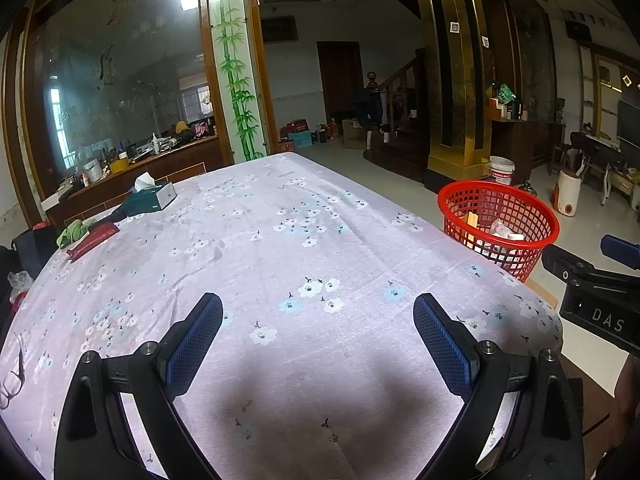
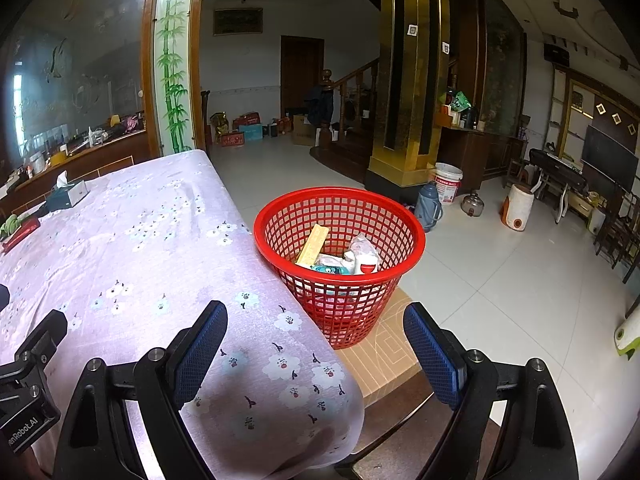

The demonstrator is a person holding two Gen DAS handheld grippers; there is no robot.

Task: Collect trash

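A red mesh basket [image 2: 340,216] stands on a low tan stool beside the table's right edge, holding wrappers, a yellow box [image 2: 313,245] and a white packet [image 2: 363,257]. The same red basket [image 1: 498,220] shows at the right in the left wrist view. My left gripper [image 1: 318,320] hovers open over the flowered tablecloth [image 1: 280,240], nothing between its blue pads. My right gripper [image 2: 316,332] is open too, above the table's near right corner, with the basket just ahead. On the far left lie a red wrapper [image 1: 94,238] and a green crumpled piece [image 1: 72,231].
A teal tissue box [image 1: 150,198] sits at the table's far left. Glasses [image 1: 12,384] lie at the left edge. On the tiled floor beyond the basket stand a white bucket [image 2: 447,182], a blue flask [image 2: 428,206], a kettle and a white appliance [image 2: 518,207].
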